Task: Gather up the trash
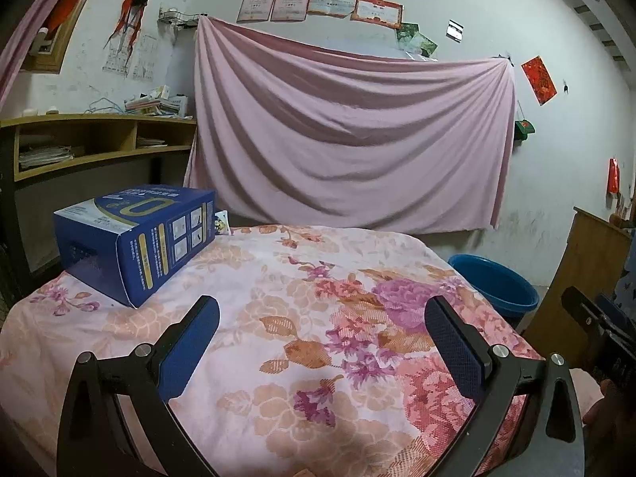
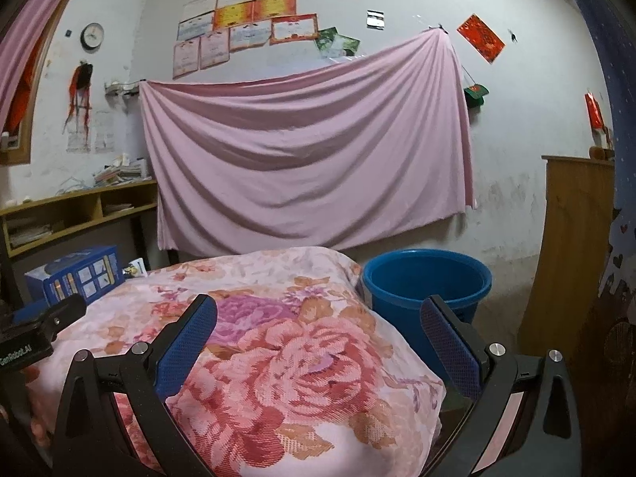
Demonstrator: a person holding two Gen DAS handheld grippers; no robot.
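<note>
A blue cardboard box lies on its side at the far left of a table covered by a floral cloth. Behind it peeks a small white wrapper. My left gripper hovers open over the cloth, right of and nearer than the box, holding nothing. A blue plastic bucket stands on the floor past the table's right corner. My right gripper is open and empty above that corner of the floral cloth, with the bucket just beyond its right finger. The box shows far left there.
A pink sheet hangs on the back wall. A wooden shelf unit with papers stands at the left, close behind the box. A wooden cabinet stands at the right beside the bucket. The other gripper's body shows at the right edge.
</note>
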